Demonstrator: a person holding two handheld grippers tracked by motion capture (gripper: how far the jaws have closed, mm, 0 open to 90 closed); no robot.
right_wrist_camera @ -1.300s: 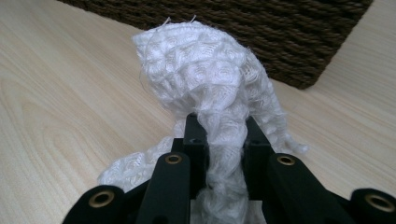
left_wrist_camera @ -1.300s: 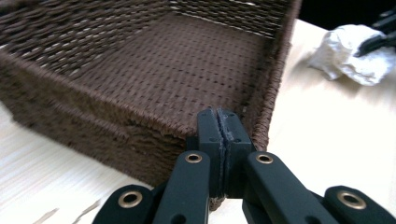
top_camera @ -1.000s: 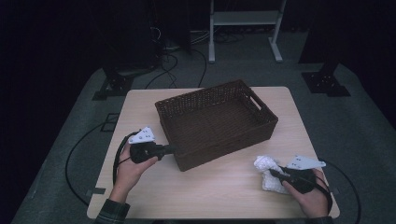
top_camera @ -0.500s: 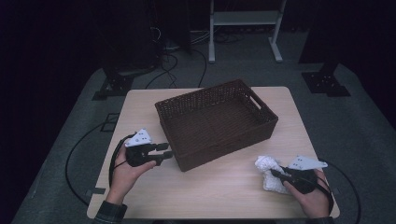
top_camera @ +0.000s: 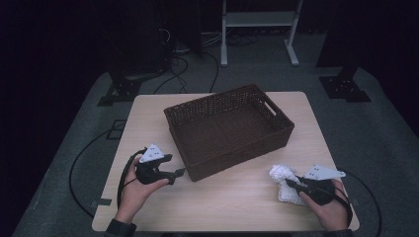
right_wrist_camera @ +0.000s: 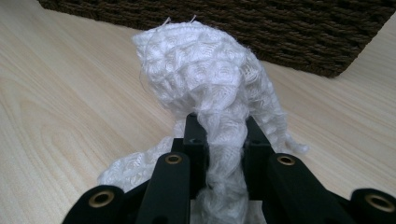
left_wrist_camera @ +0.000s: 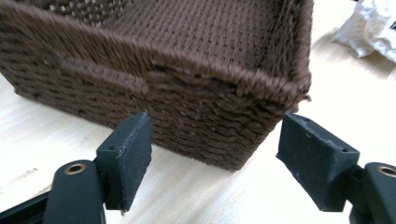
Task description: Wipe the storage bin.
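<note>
Two grippers low over table: right gripper [top_camera: 289, 182] clamps white cloth [top_camera: 281, 174]; left gripper [top_camera: 179, 172] just opened, empty.

A pale rectangular wooden bench [top_camera: 148, 113] with rounded corners stands on a grey carpeted floor [top_camera: 380, 128] in a dim room, its edges lost in darkness. Behind it rises a white metal frame stand [top_camera: 257, 19]; black cables [top_camera: 185, 59] trail across the floor, and two black base plates [top_camera: 343, 89] lie beside the bench.
</note>
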